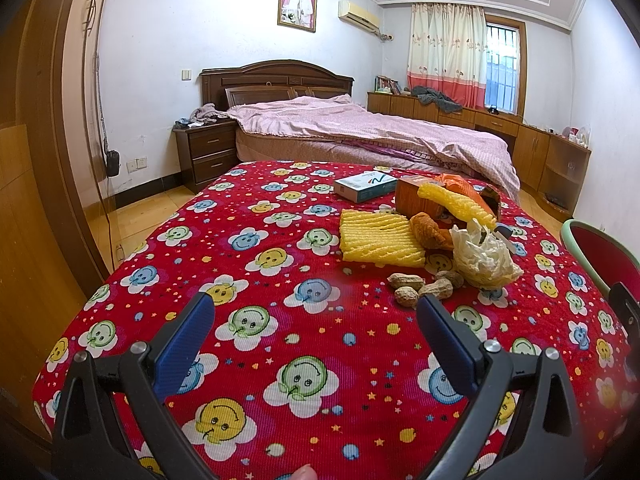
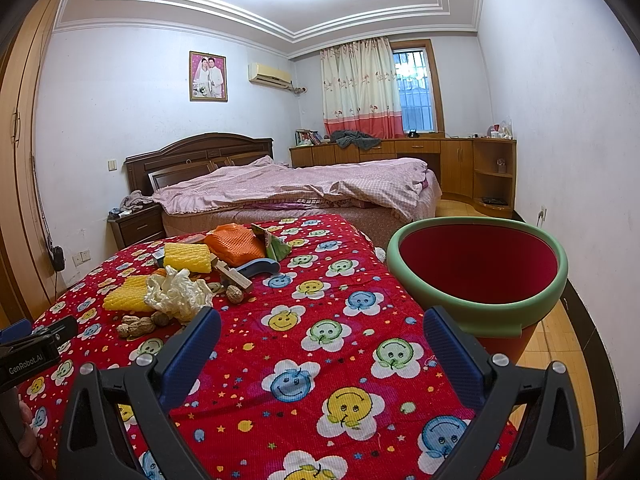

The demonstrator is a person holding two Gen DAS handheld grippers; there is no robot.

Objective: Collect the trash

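Trash (image 1: 436, 224) sits in a loose pile on the right half of the surface (image 1: 280, 320), which is covered in a red smiley-flower cloth. Left hand-held gripper (image 1: 316, 320) hovers low over the cloth just short of the pile, blue fingers spread wide, nothing between them. Right hand-held gripper (image 2: 322, 334) is in the same pose, fingers wide apart and empty, aimed between the pile and the bin.

Near to far in the pile: peanuts (image 1: 420, 285), crumpled white paper (image 1: 484, 256), yellow foam netting (image 1: 380, 238), an orange carton (image 1: 412, 196), a white and blue box (image 1: 364, 186). Box print is too small to read.

Bin (image 2: 476, 268), green rim and red inside, stands just beside the surface's right edge, mouth tilted toward the camera.

Left unit's side reads "GenRobot.AI" in the right wrist view.

Beyond: bed (image 1: 360, 128) with a pink quilt.
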